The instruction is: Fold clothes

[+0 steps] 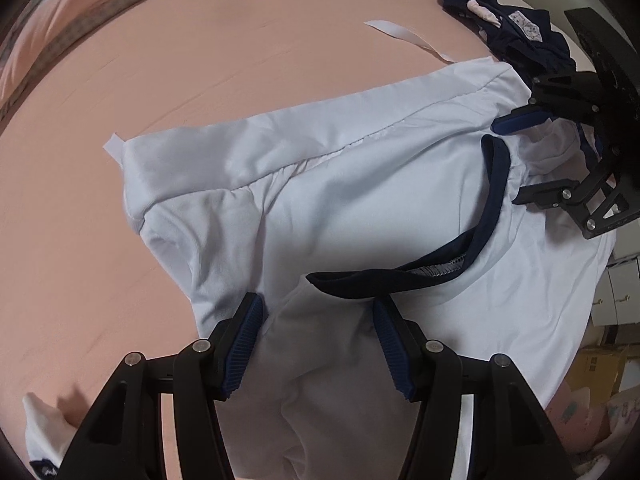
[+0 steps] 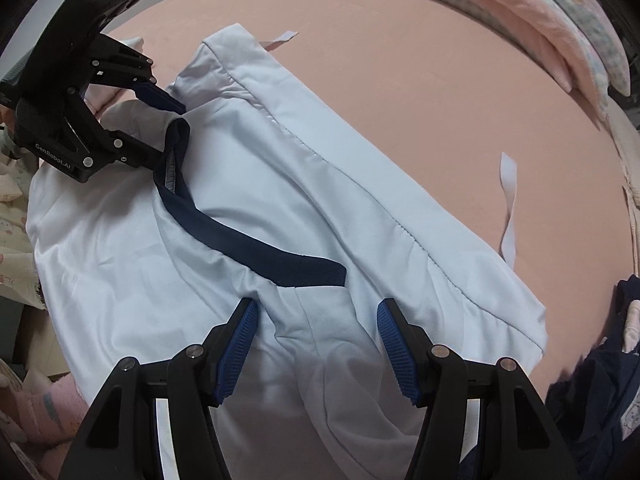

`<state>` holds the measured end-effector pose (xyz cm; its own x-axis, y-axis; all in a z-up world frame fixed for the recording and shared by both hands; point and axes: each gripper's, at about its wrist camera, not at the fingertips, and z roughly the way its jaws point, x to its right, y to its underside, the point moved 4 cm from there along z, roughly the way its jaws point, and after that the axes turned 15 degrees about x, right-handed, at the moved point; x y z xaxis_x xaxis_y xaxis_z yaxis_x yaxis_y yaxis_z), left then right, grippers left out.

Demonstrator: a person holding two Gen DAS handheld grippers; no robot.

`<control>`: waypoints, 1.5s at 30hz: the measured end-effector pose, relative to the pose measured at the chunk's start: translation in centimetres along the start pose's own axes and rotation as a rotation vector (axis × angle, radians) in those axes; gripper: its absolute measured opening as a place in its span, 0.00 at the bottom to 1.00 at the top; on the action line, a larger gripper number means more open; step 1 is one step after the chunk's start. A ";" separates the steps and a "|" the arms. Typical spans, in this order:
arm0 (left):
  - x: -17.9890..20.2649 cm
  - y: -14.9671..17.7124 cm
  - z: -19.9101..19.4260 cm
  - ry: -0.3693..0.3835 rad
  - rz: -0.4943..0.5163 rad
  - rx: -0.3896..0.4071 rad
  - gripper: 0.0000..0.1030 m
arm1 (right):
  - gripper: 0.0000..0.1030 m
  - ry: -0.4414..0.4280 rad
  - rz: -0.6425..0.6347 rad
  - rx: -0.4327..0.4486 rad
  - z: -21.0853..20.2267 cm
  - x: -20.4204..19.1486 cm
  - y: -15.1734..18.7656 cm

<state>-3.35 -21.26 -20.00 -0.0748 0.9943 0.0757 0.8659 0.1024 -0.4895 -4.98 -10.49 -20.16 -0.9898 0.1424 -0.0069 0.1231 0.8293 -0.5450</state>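
Setting: a pink bedsheet (image 1: 240,40) is covering a bed and filling most of both views, with rumpled pink bedding (image 2: 560,20) lying along its far edge.
Garment: a white garment (image 1: 320,184) with a navy neckband (image 1: 492,184) is lying spread across the sheet, its folds and seams showing, and its near edge is reaching the side of the bed.
Neckband: the navy band is curving across the white cloth between the two grippers, with a strip of grey stitching showing on its inner side.
Ties: a white fabric strip (image 1: 400,36) is trailing loose on the sheet just beyond the garment's far edge.
Left gripper: the left gripper (image 1: 318,344) is sitting low over the white cloth with its blue-padded fingers (image 1: 244,344) spread wide apart; cloth is lying between them, but nothing is being pinched.
Right gripper: the right gripper (image 2: 318,348) is likewise hovering with its fingers (image 2: 396,348) spread wide over the garment, just below the end of the neckband, gripping nothing.
Other clothes: a dark navy pile of clothing (image 1: 520,32) is lying on the bed beside the white garment, near the right gripper.
Corner: a small white item with navy trim (image 1: 40,432) is resting on the sheet by the left gripper.
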 end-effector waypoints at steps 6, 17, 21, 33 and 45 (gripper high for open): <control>0.2 0.4 0.3 -0.005 0.022 0.036 0.72 | 0.60 0.001 0.012 -0.012 0.6 -0.3 0.3; 1.3 1.3 -0.3 -0.130 -0.006 0.092 0.73 | 0.51 0.045 0.002 -0.005 0.5 -1.7 0.4; 2.3 1.9 -1.2 -0.127 -0.007 0.119 0.41 | 0.35 0.062 -0.037 0.036 -0.1 -3.1 0.7; 1.3 3.4 -3.5 -0.066 -0.184 0.169 0.11 | 0.10 0.116 0.109 0.103 -2.3 -1.9 1.2; 2.7 1.9 -4.2 -0.011 -0.236 0.207 0.07 | 0.09 0.096 0.195 0.166 -4.0 -0.6 0.4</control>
<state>0.12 -18.54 -17.09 -0.2680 0.9426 0.1994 0.7052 0.3329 -0.6260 -4.06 -8.09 -16.96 -0.9362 0.3478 -0.0505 0.2896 0.6823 -0.6713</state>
